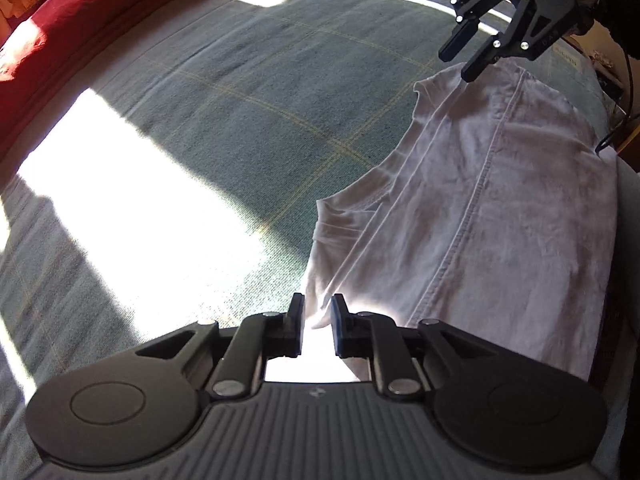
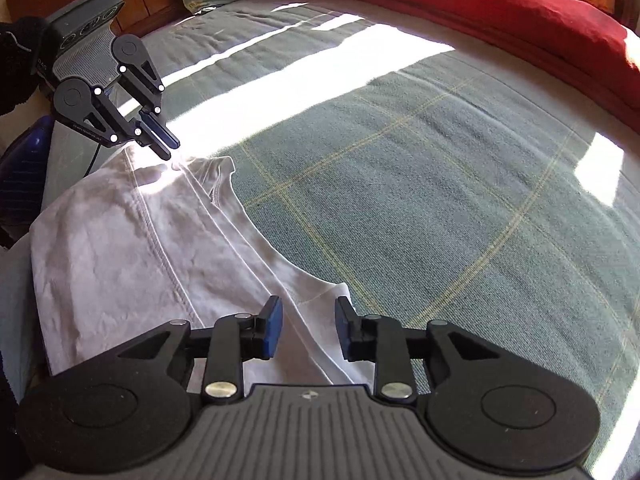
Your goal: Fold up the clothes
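On the green plaid bedspread point(image 2: 400, 200), a white cotton garment with stitched seams point(image 2: 120, 248) lay partly folded near its edge.
Both black two-finger grippers hung at opposite ends of it, left gripper point(image 1: 318, 320) and right gripper point(image 2: 308, 320) each with jaws parted, clasping nothing; a red blanket point(image 2: 500, 12) lay beyond.

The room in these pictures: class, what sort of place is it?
Probably a bedroom: a green checked bedspread covers a wide soft surface, a red blanket lies along its far edge, and a white garment lies on top.
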Available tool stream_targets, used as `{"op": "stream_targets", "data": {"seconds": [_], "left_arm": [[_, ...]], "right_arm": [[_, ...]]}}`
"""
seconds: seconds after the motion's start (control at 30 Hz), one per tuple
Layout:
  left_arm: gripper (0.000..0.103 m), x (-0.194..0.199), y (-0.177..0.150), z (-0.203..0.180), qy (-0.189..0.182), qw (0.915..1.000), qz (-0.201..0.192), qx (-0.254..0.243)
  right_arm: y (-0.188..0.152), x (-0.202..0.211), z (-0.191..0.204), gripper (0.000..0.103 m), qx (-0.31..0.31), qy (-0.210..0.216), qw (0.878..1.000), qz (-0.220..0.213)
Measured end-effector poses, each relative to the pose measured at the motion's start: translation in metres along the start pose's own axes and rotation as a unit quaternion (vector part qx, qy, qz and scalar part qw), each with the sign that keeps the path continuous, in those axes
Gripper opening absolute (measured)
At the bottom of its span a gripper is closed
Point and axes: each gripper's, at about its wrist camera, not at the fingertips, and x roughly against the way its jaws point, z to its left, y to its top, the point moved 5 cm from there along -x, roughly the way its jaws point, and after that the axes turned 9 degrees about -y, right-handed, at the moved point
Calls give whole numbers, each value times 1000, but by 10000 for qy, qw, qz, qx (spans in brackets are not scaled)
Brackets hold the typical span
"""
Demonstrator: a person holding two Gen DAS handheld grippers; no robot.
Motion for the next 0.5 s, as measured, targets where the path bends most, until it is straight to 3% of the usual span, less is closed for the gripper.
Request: {"op": "stream_targets", "data": {"seconds": [0.1, 0.17, 0.23, 0.5], "left_arm": [[27, 15, 4, -21, 197, 9996, -196, 7], [42, 18, 3, -45, 272, 9992, -276, -87], [44, 16, -2, -70, 329, 9988, -298, -203], [45, 4, -75, -98, 690, 9955, 265, 596]], "right_arm": [[-6, 27, -5, 40, -407, -242, 9989, -25], [-17, 40, -4, 48, -826, -208, 9964, -52], [-35, 46, 4, 50, -1278, -102, 9917, -11], [-124, 37, 46, 50, -2323, -211, 9717, 365]]}}
